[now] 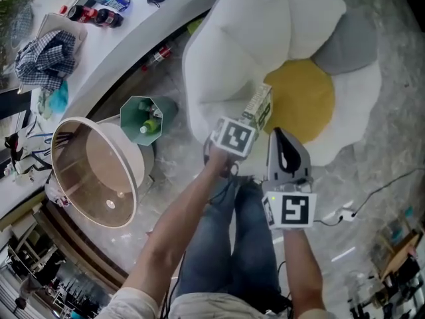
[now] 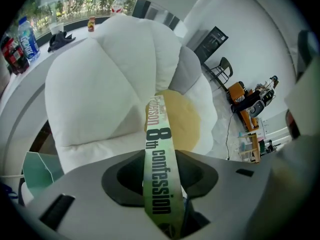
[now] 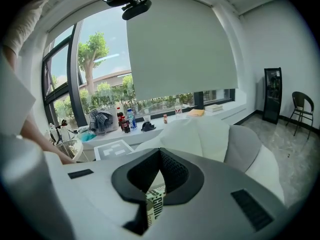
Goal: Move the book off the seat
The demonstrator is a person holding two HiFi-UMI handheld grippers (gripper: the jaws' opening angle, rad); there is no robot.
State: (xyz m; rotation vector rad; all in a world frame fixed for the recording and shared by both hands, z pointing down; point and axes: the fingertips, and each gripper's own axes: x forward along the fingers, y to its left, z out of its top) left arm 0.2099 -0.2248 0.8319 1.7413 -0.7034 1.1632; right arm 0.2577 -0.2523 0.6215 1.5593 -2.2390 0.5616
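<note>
Both forearms reach forward. The left gripper (image 2: 160, 184) points steeply down, its jaws clamped across the book (image 1: 259, 107), which is held on edge above the front of the seat (image 1: 226, 58). The right gripper (image 3: 156, 194) sits lower and closes on the book's near corner. The floor (image 1: 392, 145) is grey stone. A curved white counter (image 1: 126, 38) carries bottles (image 1: 99, 8). A green bin (image 1: 147, 117) and a round tub (image 1: 99, 171) stand beside the seat.

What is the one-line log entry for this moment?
left gripper: shut on book | book: held over seat | right gripper: shut, beside book
</note>
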